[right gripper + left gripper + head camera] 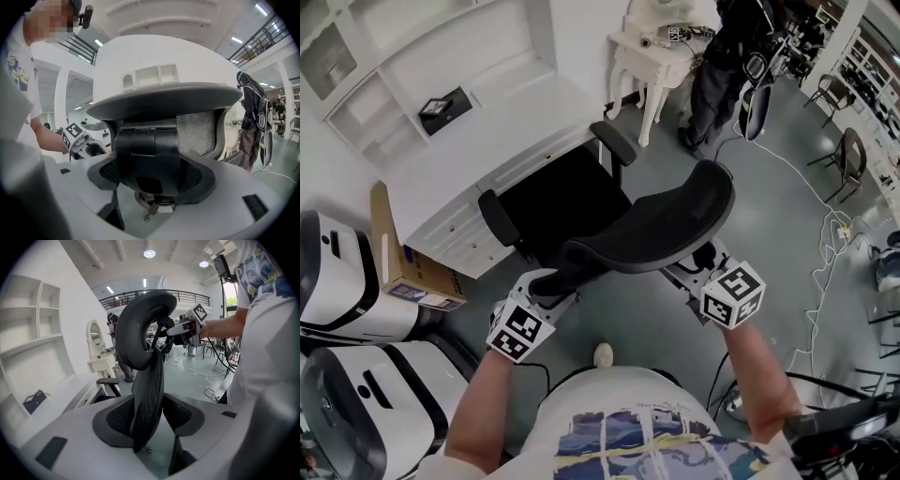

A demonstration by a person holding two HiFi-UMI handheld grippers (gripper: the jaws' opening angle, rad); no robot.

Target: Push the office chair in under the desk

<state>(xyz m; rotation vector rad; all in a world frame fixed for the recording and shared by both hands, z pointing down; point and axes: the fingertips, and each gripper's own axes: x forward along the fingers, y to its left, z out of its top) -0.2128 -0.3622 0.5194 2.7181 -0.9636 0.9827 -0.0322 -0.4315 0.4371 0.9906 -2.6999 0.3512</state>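
The left tool (149,422) sits fairly wide but is clamped on the left end of the chair's headrest (666,225). The right tool (150,180) grips the black bracket (147,150) behind that headrest. Ahead of them the office chair (562,202) faces the white bench (487,131), with its armrests (614,141) close to the front edge. A cardboard box (389,248) and white machines (337,281) crowd the left side, while bare floor (769,206) lies open on the right. Farther off, a person in dark clothes (722,66) stands by a small white table (649,52).
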